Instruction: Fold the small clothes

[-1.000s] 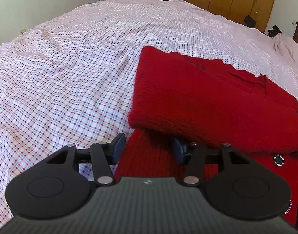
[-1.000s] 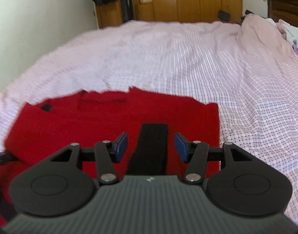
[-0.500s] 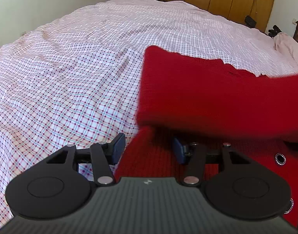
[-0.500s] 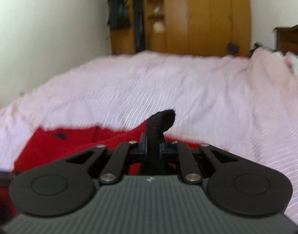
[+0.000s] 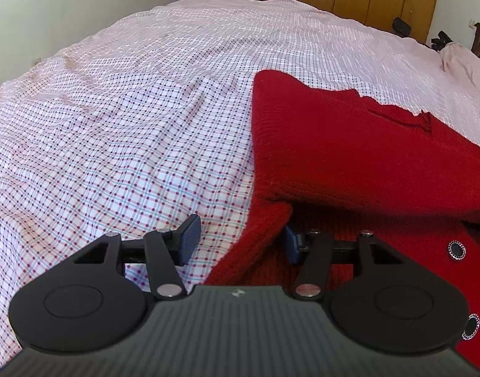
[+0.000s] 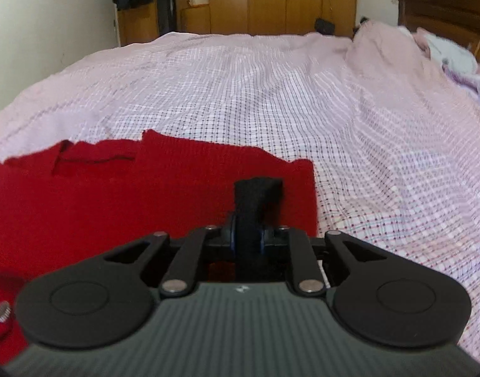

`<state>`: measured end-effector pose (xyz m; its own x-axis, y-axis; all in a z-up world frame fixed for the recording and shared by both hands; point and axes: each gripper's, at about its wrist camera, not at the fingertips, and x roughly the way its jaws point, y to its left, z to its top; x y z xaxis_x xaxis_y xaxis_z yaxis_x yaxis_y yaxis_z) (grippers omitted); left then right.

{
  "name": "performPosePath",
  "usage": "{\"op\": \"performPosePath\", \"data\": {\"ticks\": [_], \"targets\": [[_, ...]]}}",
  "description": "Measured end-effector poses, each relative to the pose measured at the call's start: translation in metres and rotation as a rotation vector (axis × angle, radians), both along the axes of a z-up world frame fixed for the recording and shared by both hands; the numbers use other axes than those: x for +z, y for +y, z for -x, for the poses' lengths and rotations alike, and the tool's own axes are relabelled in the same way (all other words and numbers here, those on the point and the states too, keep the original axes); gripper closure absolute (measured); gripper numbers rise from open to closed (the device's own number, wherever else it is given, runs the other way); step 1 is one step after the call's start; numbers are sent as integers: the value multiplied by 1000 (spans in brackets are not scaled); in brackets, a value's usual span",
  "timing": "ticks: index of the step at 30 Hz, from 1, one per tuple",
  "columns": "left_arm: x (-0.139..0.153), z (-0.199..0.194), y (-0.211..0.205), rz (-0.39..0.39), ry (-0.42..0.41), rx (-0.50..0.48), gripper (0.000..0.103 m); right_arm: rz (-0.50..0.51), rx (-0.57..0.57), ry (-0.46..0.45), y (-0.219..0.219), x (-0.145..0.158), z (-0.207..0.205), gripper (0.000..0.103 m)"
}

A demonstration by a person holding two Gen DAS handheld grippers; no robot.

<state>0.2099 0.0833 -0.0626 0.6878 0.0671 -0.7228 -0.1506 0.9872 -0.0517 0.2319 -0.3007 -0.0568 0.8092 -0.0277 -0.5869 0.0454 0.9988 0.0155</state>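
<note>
Bed (image 5: pixel 120 144): checked sheet, carries everything.
Cardigan (image 5: pixel 349 147): red knit, partly folded, near the bed's front edge.
Black cuff (image 6: pixel 258 194): clamped in the right gripper (image 6: pixel 246 241), whose jaws have just eased slightly yet hold it, above the red panel.
Left gripper (image 5: pixel 240 238): jaws apart; the cardigan's left edge lies between them, unpinched.
Risk: the cuff could slip from the loosening right jaws and the sleeve drop crooked; unpinned, the left side may drag and bunch.
</note>
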Motion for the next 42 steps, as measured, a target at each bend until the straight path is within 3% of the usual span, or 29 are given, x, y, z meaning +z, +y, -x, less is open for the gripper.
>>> {"op": "performPosePath", "data": {"ticks": [8,20,30,37,39,42], "targets": [[15,19,2,-10,20,-17,42,-46,24,-37,-5,37,40,58],[50,98,-8,-51,-21,-113,42,-76,233,-56,16,76,154,57],[52,170,-31,-63,-13,-235,42,-5,306,-69,50,58,239,57],[43,213,-50,-98,-10,-300,35,-11,315,-33,57,38,275,55],[41,224,-53,-94,-4,-318,35,-7,313,-28,59,32,282,39],[35,238,-57,-94,11,-344,34,17,320,-34,63,26,294,38]]}}
